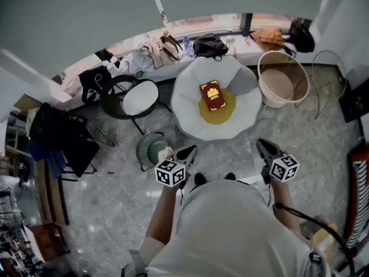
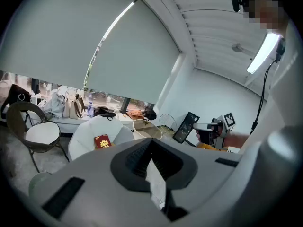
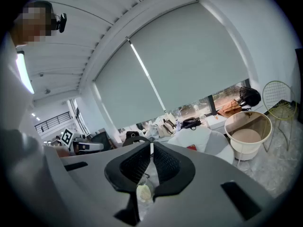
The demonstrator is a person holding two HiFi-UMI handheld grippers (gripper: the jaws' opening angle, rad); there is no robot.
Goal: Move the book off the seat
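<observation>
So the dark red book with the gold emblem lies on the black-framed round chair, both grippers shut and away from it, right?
No: the head view shows the dark red book on the yellow cushion of the white petal-shaped seat. The rest holds.

Red book (image 1: 212, 95) with gold emblem, flat on yellow seat cushion (image 1: 218, 113).

No readable words or numbers, red book (image 1: 213, 95) ahead of left tool (image 1: 187, 153) and right tool (image 1: 266, 149) bearing an illegible gold emblem, square coded markers on both tools' cubes.
</observation>
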